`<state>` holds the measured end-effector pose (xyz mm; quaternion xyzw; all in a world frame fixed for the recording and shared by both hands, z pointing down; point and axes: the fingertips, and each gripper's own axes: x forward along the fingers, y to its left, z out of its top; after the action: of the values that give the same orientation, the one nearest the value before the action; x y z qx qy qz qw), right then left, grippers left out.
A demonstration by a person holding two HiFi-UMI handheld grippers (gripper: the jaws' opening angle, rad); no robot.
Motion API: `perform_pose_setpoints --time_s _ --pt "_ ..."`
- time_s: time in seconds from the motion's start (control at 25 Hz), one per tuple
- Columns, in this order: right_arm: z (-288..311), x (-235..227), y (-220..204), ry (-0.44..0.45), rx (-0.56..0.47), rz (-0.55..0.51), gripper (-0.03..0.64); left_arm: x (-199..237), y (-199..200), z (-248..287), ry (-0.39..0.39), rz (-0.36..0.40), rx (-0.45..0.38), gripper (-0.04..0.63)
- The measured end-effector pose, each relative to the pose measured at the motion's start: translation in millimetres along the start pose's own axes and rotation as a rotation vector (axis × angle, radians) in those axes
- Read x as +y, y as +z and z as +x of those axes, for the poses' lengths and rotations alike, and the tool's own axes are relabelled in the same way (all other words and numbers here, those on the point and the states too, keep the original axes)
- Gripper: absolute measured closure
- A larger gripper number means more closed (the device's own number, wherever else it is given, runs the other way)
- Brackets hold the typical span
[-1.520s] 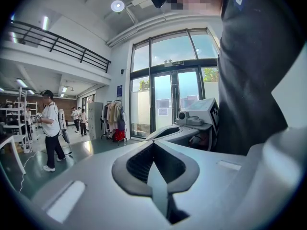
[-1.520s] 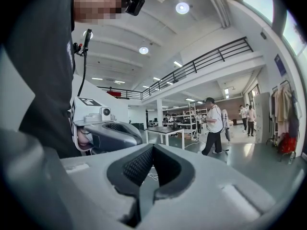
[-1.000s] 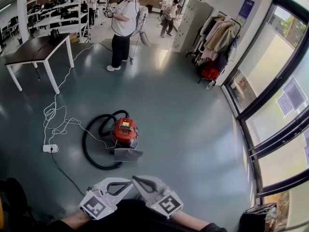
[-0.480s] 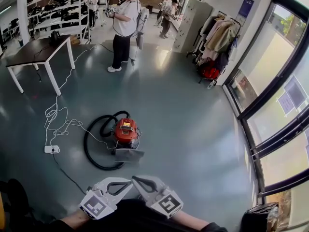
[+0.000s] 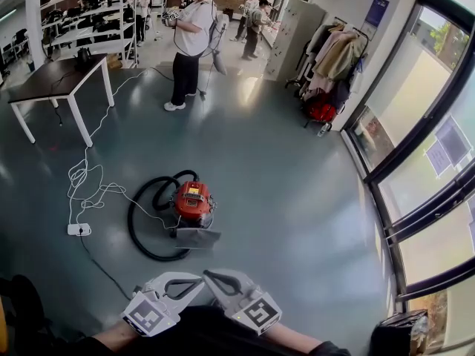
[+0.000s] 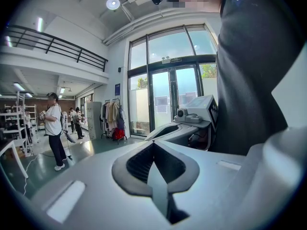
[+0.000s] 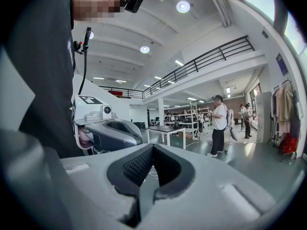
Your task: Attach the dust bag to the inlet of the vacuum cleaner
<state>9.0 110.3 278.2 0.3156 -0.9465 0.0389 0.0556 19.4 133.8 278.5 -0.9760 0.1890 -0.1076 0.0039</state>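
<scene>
A red vacuum cleaner [image 5: 193, 202] sits on the grey-green floor in the middle of the head view, with its black hose [image 5: 141, 228] looped to its left. A flat grey piece [image 5: 197, 237] lies against its near end; I cannot tell whether it is the dust bag or a lid. Both grippers are held close to my body, well short of the vacuum, with their tips pointing at each other. My left gripper [image 5: 196, 282] [image 6: 154, 147] is shut and empty. My right gripper [image 5: 211, 277] [image 7: 152, 150] is shut and empty too. Each gripper view shows the other gripper [image 6: 184, 124] [image 7: 106, 131] close by.
A white power strip [image 5: 78, 229] and a tangle of white cable [image 5: 85, 180] lie left of the vacuum. A dark-topped table [image 5: 56, 76] stands at the far left. A person [image 5: 189, 43] stands beyond the vacuum. A coat rack [image 5: 334, 58] and tall windows [image 5: 423, 147] line the right side.
The grippers and the vacuum have stayed as they were. Only the people at the far back have shifted a little.
</scene>
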Motion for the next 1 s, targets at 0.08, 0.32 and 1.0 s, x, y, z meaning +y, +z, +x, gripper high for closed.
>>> perform_pose_setpoints --time_s 0.08,0.32,1.0 --pt "0.0 0.1 -0.9 0.0 0.001 0.004 0.624 0.0 -0.7 0.0 0.0 0.0 0.001 0.578" --pt "-0.9 -1.2 -2.6 0.0 0.008 0.006 0.624 -0.4 -1.7 1.8 -0.003 0.003 0.006 0.578" --pt "-2.1 -10.9 -7.0 -0.013 -0.047 0.038 0.624 6.7 -5.0 8.9 0.022 -0.01 0.015 0.578"
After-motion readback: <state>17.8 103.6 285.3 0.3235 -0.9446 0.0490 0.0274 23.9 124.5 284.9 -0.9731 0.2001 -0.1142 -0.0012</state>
